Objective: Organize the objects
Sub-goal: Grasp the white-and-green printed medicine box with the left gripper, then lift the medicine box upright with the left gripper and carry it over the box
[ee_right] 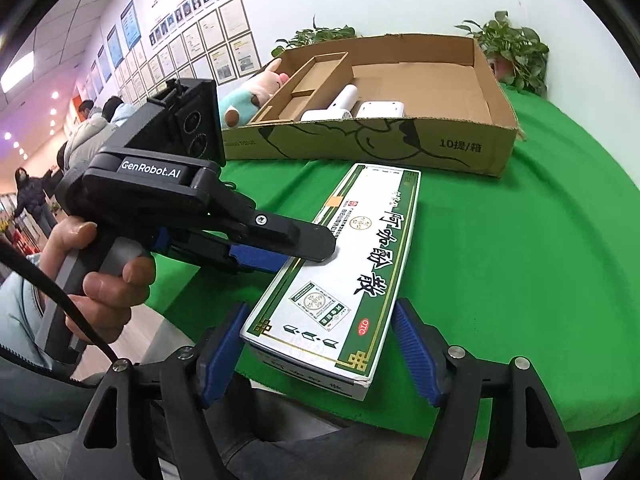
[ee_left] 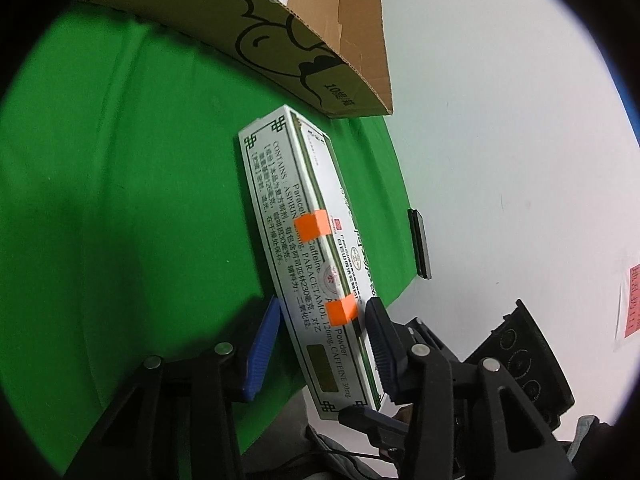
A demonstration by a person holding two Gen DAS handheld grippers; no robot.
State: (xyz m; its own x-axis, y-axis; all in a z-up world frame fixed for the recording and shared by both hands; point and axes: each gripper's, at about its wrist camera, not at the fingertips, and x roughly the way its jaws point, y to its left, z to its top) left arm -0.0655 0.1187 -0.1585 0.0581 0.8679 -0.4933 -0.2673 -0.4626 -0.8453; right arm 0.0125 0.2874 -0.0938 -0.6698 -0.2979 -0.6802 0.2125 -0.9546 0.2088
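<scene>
Overhanging green cloth (ee_right: 520, 240) edge, medicine box (ee_right: 352, 264)

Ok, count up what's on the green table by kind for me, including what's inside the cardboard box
Medicine box: 1
Cardboard box: 1
White devices, inside it: 2
Plush toy, behind it: 1
Potted plants: 2
Total: 7

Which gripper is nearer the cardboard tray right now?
Left. The left gripper straddles the medicine box's long edge about midway along it; the right gripper brackets the box's near end, farther from the cardboard tray.
</scene>
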